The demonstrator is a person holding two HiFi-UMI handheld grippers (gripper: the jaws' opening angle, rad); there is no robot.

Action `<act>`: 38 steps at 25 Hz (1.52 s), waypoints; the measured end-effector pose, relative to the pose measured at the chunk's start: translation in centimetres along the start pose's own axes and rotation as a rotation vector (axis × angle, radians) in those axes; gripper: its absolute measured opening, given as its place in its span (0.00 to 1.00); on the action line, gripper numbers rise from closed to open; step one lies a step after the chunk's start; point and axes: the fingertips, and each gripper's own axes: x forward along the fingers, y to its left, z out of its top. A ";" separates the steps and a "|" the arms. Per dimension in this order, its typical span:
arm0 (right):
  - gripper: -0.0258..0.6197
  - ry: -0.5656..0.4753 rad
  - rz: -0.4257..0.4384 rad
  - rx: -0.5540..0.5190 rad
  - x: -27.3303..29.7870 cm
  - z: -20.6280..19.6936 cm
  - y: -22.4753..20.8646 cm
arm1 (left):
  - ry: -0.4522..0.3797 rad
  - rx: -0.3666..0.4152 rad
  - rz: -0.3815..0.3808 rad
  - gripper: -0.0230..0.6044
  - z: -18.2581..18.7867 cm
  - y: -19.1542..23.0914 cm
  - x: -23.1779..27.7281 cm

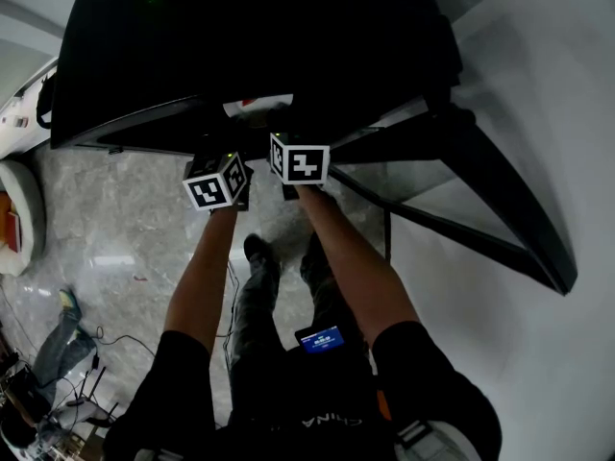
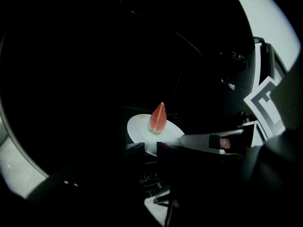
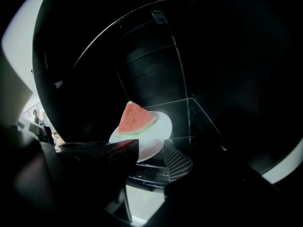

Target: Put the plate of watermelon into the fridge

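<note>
A white plate (image 3: 158,129) carries a red watermelon wedge (image 3: 135,118) with a green rind. It hangs at the mouth of the dark open fridge (image 1: 250,36), just above a glass shelf (image 3: 201,115). My right gripper (image 3: 149,156) is shut on the plate's near rim. My left gripper (image 2: 150,149) is shut on the plate (image 2: 139,129) at another part of the rim, with the wedge (image 2: 157,118) standing upright beyond its jaws. In the head view both marker cubes (image 1: 216,182) (image 1: 300,161) sit side by side at the fridge opening, and a sliver of the plate (image 1: 261,106) shows beyond them.
The open fridge door (image 1: 500,209) swings out at the right, against a white wall. On the grey marble floor (image 1: 115,238) lie cables and clutter (image 1: 58,373) at lower left, with a white round object (image 1: 19,214) at the left edge. The fridge interior is very dark.
</note>
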 end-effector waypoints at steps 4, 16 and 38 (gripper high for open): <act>0.28 0.009 -0.004 -0.017 0.5 0.3 -0.1 | 0.022 0.064 0.018 0.17 0.5 0.1 0.6; 0.28 0.078 -0.025 -0.101 2.2 -0.8 1.6 | 0.089 0.177 0.030 0.17 0.8 2.2 1.1; 0.23 0.029 0.279 -0.089 0.2 -4.7 1.4 | 0.053 0.354 -0.207 0.17 -4.8 -2.3 -0.6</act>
